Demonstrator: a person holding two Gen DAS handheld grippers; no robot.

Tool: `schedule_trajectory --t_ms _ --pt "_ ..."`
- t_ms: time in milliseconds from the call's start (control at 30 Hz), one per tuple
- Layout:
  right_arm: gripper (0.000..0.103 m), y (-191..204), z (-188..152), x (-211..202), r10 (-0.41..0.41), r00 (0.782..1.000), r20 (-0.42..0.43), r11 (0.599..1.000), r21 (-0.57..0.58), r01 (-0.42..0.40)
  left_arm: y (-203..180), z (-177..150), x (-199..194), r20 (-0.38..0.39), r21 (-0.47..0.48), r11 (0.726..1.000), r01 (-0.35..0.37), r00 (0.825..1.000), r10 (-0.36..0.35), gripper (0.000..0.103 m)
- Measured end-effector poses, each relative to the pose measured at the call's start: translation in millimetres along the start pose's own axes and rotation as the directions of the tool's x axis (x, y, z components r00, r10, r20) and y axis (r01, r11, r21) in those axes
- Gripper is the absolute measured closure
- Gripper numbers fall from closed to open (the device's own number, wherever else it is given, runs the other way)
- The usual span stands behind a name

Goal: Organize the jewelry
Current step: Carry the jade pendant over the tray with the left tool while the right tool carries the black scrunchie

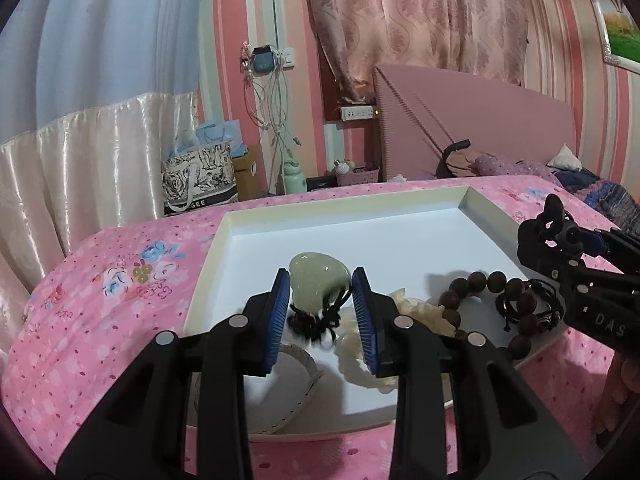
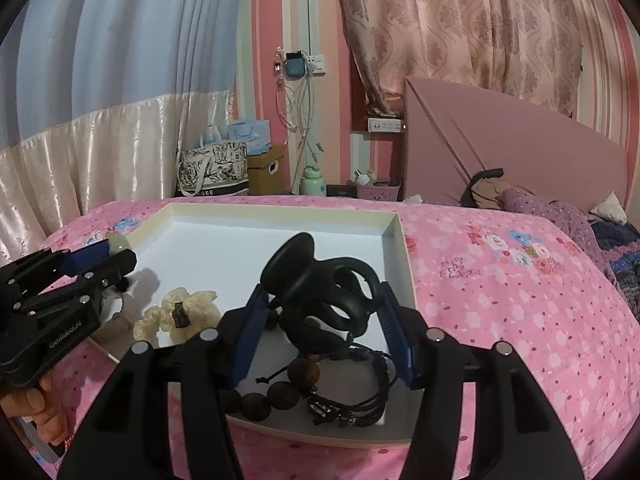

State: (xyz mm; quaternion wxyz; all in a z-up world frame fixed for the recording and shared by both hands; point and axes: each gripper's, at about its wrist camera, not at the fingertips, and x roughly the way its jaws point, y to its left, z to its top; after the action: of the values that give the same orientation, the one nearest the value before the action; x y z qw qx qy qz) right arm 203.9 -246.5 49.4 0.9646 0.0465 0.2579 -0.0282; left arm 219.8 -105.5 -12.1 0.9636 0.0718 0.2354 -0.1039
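A white tray (image 1: 248, 248) lies on the pink floral bedspread. My left gripper (image 1: 320, 280) is shut on a pale green jade pendant (image 1: 316, 276) with a black cord, held over the tray. My right gripper (image 2: 320, 300) is shut on a black hair claw clip (image 2: 320, 300) above the tray's (image 2: 224, 232) near right part. In the tray lie a brown wooden bead bracelet (image 1: 488, 284), a black cord bracelet (image 2: 352, 400) and a cream scrunchie (image 2: 180, 312). The right gripper shows at the right edge of the left wrist view (image 1: 556, 240); the left gripper shows at the left of the right wrist view (image 2: 120, 260).
A white band (image 1: 296, 392) lies at the tray's near edge. The pink bedspread (image 2: 500, 300) surrounds the tray. A pink headboard (image 1: 480, 128), clothes and pillows are at the right. Bags, a box and a bottle stand beyond the bed by the curtains.
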Motion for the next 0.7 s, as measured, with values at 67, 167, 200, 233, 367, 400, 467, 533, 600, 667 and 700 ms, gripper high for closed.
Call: schedule_trajectory --t_ms 67,167,200,233,367,400,467,533,600,667,700 --pt "0.047 -0.8 -0.1 1.0 0.000 1.000 -0.005 1.000 0.003 0.000 2.6 -0.1 1.8 -0.012 -0.011 1.000 -0.002 1.000 0.002 0.072" --pt "0.047 -0.9 -0.3 1.7 -0.005 1.000 -0.007 1.000 0.002 0.005 4.7 3.3 7.5 -0.019 -0.025 1.000 0.002 1.000 -0.002 0.072" --pt "0.047 -1.4 -0.1 1.8 -0.002 1.000 -0.008 1.000 0.001 0.002 5.2 3.2 7.4 -0.020 -0.026 1.000 0.003 1.000 -0.003 0.072" --pt "0.047 -1.6 -0.2 2.0 -0.001 1.000 -0.008 1.000 0.001 0.001 5.0 3.2 7.7 -0.020 -0.026 1.000 0.001 1.000 -0.002 0.072" --pt "0.047 -2.3 -0.3 1.8 0.001 1.000 -0.011 1.000 0.008 -0.001 4.4 3.2 8.4 -0.016 -0.016 1.000 0.001 1.000 -0.001 0.072" --pt "0.047 -3.0 -0.6 1.7 0.002 1.000 -0.011 1.000 0.012 -0.002 4.4 3.6 8.3 -0.014 -0.015 1.000 0.001 1.000 -0.001 0.072" --pt "0.047 -5.0 -1.3 2.7 0.005 1.000 -0.016 1.000 0.021 -0.005 5.7 4.0 8.8 -0.012 -0.017 1.000 0.000 1.000 0.000 0.072" --pt "0.047 -7.3 -1.0 3.7 0.007 1.000 -0.018 1.000 0.030 -0.006 5.7 5.1 10.1 -0.012 -0.019 1.000 0.001 1.000 -0.001 0.072" --pt "0.047 -8.9 -1.5 4.2 0.008 1.000 -0.020 0.999 0.036 -0.008 5.7 5.5 11.1 -0.014 -0.020 1.000 0.003 1.000 -0.004 0.072" --pt "0.047 -9.1 -1.8 4.3 0.009 1.000 -0.021 0.999 0.035 -0.008 5.7 5.7 11.0 -0.012 -0.021 1.000 0.001 1.000 -0.002 0.072" --pt "0.047 -9.2 -1.8 4.4 0.008 1.000 -0.020 0.999 0.033 -0.007 5.8 5.8 11.1 -0.011 -0.020 1.000 0.002 1.000 -0.002 0.072"
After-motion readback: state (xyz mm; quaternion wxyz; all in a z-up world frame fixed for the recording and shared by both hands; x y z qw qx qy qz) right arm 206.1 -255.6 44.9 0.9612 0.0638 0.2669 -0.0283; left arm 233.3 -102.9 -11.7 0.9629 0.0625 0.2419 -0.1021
